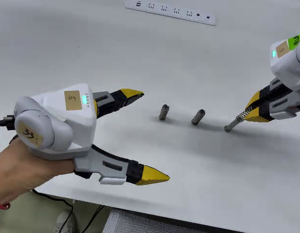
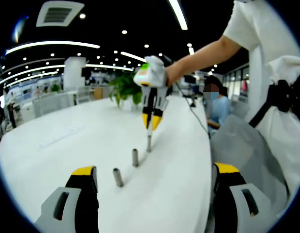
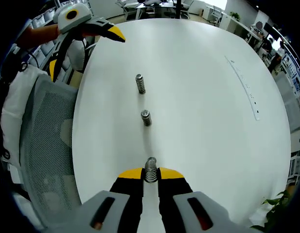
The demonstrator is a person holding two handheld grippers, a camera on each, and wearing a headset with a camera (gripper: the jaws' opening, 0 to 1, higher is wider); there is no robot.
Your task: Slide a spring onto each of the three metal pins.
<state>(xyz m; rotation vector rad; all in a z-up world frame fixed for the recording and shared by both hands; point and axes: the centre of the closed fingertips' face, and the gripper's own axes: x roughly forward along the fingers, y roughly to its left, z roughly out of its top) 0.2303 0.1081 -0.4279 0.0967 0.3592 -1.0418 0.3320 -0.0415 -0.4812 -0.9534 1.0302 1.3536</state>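
A tan square sticker point(image 1: 73, 100) on top of the left gripper point(image 1: 153, 136) carried a small handwritten mark that looked like a 3, though it was too faint to be sure. A round tan sticker point(image 1: 30, 134) on the rear end of the same gripper bore a dark scrawl resembling 39. A short line of printed lettering point(image 1: 88, 97) just beside the square sticker was too small to read. On the right gripper point(image 1: 249, 115), a tan sticker point(image 1: 282, 48) and a green sticker point(image 1: 296, 41) each showed a handwritten mark that could not be made out. The markings on the white power strip point(image 1: 170, 11) were too small to read.
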